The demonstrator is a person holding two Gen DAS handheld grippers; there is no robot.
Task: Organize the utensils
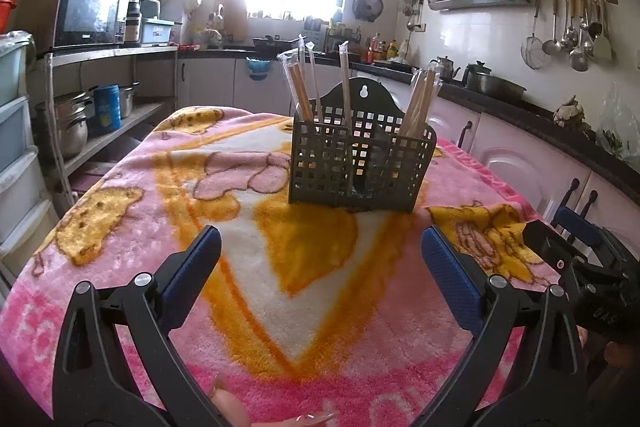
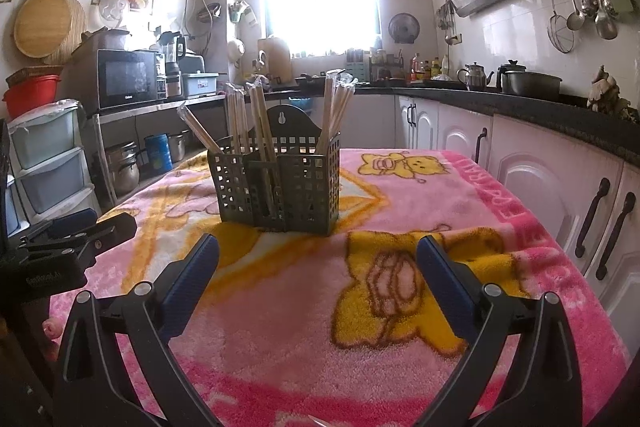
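A dark perforated utensil caddy (image 1: 360,163) (image 2: 280,187) stands upright on the pink blanket-covered table (image 1: 160,207) (image 2: 460,195). Several wrapped chopstick pairs (image 1: 298,83) (image 2: 260,119) lean inside its compartments, some at the left, some at the right (image 1: 422,99) (image 2: 336,107). My left gripper (image 1: 320,243) is open, low over the blanket in front of the caddy, with nothing between its fingers. My right gripper (image 2: 318,247) is open too, nearer the table's right side, and is empty. Each gripper shows at the edge of the other's view (image 1: 580,247) (image 2: 68,239).
Pink cabinets with dark handles (image 2: 600,227) run close along the table's right side under a black counter with pots (image 1: 492,79). A shelf with a microwave (image 2: 128,79) and plastic drawers (image 2: 48,163) stands at the left. Fingertips of a hand (image 1: 228,399) show below the left gripper.
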